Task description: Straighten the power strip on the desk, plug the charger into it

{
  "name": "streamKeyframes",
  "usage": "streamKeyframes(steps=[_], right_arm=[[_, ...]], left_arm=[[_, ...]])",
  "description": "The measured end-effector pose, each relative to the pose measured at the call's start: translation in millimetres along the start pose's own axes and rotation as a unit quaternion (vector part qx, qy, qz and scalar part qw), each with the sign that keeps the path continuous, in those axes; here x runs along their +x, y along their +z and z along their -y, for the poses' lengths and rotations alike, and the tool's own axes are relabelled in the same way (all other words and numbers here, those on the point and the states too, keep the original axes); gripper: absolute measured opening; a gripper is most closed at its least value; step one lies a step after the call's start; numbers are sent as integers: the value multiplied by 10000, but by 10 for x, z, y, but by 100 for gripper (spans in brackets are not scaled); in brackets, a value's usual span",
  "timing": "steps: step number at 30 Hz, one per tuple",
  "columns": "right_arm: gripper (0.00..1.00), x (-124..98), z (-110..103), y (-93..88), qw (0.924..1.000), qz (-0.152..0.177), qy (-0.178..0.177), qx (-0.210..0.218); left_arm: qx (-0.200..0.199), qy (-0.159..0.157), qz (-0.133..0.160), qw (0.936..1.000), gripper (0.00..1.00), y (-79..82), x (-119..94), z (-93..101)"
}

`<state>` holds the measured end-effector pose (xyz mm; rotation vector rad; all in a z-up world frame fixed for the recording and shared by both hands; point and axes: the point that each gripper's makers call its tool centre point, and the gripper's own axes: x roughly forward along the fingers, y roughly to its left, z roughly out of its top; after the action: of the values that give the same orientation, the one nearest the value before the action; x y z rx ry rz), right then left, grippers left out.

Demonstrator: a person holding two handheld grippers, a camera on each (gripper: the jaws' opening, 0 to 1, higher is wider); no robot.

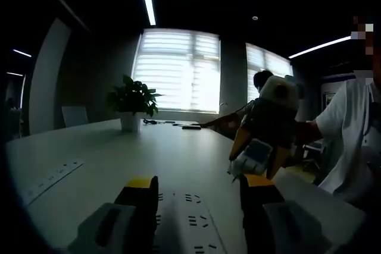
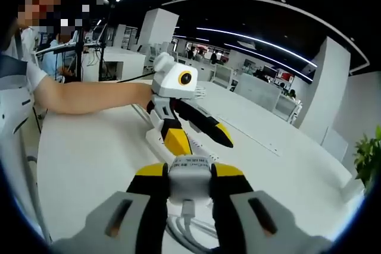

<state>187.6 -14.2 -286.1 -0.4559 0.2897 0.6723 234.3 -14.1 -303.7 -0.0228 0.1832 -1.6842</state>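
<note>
Fingers of our right gripper are clamped on the white charger, cable trailing near us, just above the desk. Our left gripper has fingers apart, straddling the power strip lying flat on the desk. Potted plant sits far left.

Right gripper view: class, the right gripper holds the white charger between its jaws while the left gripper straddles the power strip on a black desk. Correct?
Not quite. The right gripper view shows a white desk, not black. The right gripper does hold the charger, and the left gripper straddles the power strip.
</note>
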Motion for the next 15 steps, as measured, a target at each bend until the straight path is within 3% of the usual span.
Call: streamKeyframes(steps=[4, 7, 10, 15], right_arm=[[27, 7, 109, -40, 9993, -146, -112, 331], [27, 47, 279, -123, 9946, -520, -79, 892], [27, 109, 374, -235, 9795, -984, 94, 1756], [27, 225, 475, -414, 9438, -1662, 155, 2852]], left_arm=[[61, 125, -7, 9999, 61, 22, -78, -59], [11, 321, 377, 9988, 60, 203, -224, -164], [20, 431, 458, 9980, 60, 247, -319, -220], [23, 576, 501, 9971, 60, 230, -380, -303]])
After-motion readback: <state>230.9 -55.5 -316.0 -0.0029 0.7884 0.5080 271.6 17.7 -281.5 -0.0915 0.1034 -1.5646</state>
